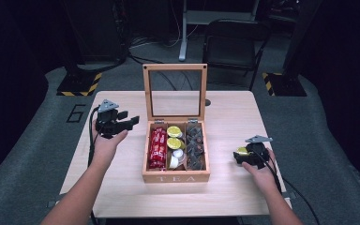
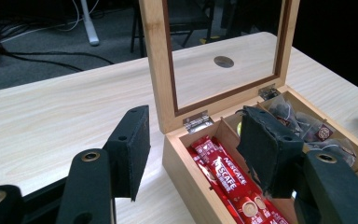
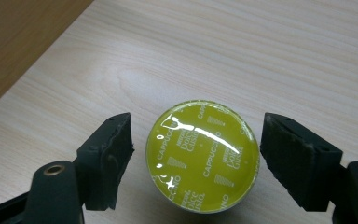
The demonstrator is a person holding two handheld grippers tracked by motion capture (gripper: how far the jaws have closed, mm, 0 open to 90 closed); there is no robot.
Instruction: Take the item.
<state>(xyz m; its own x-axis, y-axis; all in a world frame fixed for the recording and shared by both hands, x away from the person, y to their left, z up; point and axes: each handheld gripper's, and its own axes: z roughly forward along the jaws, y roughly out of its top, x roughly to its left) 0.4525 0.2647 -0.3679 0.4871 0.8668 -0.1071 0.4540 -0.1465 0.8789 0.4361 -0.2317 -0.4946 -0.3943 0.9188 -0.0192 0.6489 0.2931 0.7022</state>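
Observation:
A wooden tea box (image 1: 176, 176) stands open at mid-table, its glass lid (image 1: 146, 93) upright. Inside lie red Nescafe sachets (image 1: 158, 148) on the left, yellow-lidded capsules (image 1: 174, 131) in the middle and dark tea bags (image 1: 195, 147) on the right. My left gripper (image 1: 129, 119) hovers open just left of the box with nothing between its jaws; the left gripper view has the gripper (image 2: 196, 149) over the box's near corner and the sachets (image 2: 228, 179). Right of the box, my right gripper (image 1: 240, 154) straddles a yellow cappuccino capsule (image 3: 203, 156) resting on the table. Both pads (image 3: 109, 156) stand clear of it.
The wooden table (image 1: 122, 187) has bare room in front of and beside the box, and a small round grommet (image 1: 207, 102) sits behind the lid. A black chair (image 1: 234, 42) and a desk leg (image 1: 183, 33) stand beyond the far edge.

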